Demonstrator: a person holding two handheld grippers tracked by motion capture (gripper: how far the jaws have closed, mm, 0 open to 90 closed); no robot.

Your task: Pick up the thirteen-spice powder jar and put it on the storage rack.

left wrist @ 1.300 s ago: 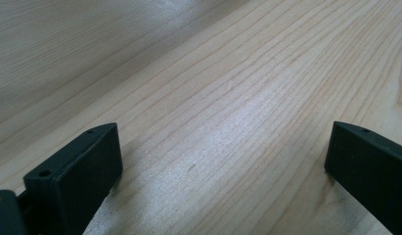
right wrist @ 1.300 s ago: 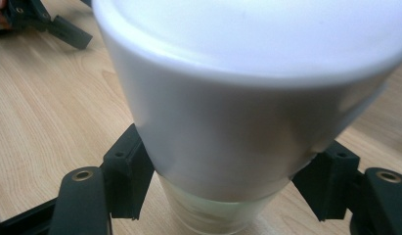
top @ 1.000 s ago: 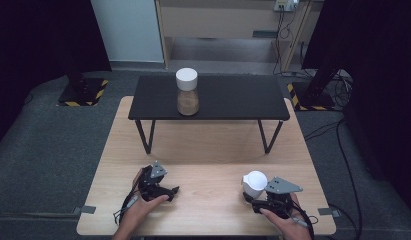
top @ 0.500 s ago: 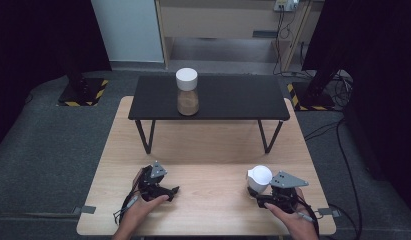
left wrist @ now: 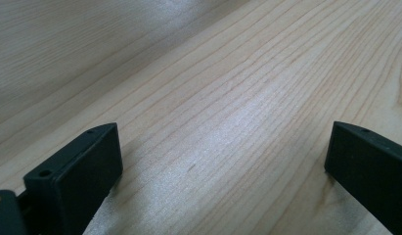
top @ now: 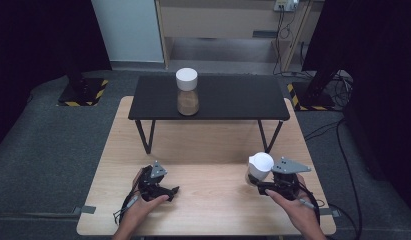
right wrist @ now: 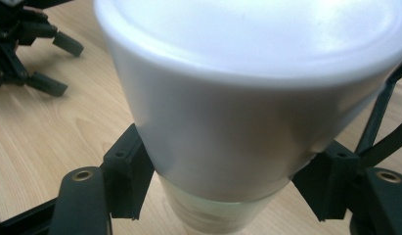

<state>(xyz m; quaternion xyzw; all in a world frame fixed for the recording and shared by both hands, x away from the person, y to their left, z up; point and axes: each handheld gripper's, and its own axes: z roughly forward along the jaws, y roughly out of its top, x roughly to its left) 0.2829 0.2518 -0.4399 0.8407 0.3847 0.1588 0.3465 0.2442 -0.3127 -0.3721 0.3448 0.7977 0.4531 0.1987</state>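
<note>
My right gripper (top: 255, 182) is shut on a clear jar with a white lid (top: 260, 165) and holds it upright just above the wooden table (top: 213, 150), at the front right. In the right gripper view the jaws press on the glass just under the white lid (right wrist: 237, 98). My left gripper (top: 173, 192) lies on the table at the front left. Its jaws stand wide apart over bare wood (left wrist: 223, 161) with nothing between them. A second jar (top: 187, 92), white-lidded and part full of brown material, stands on the low black table (top: 233, 100).
The low black table spans the far half of the wooden table on thin legs (top: 144, 135). Bare wood lies between the two grippers. The left gripper (right wrist: 42, 63) shows far off in the right gripper view. Dark floor surrounds the table.
My right gripper has lifted the white-lidded jar off the wood and carried it slightly to the right. The left gripper has stayed where it was.
</note>
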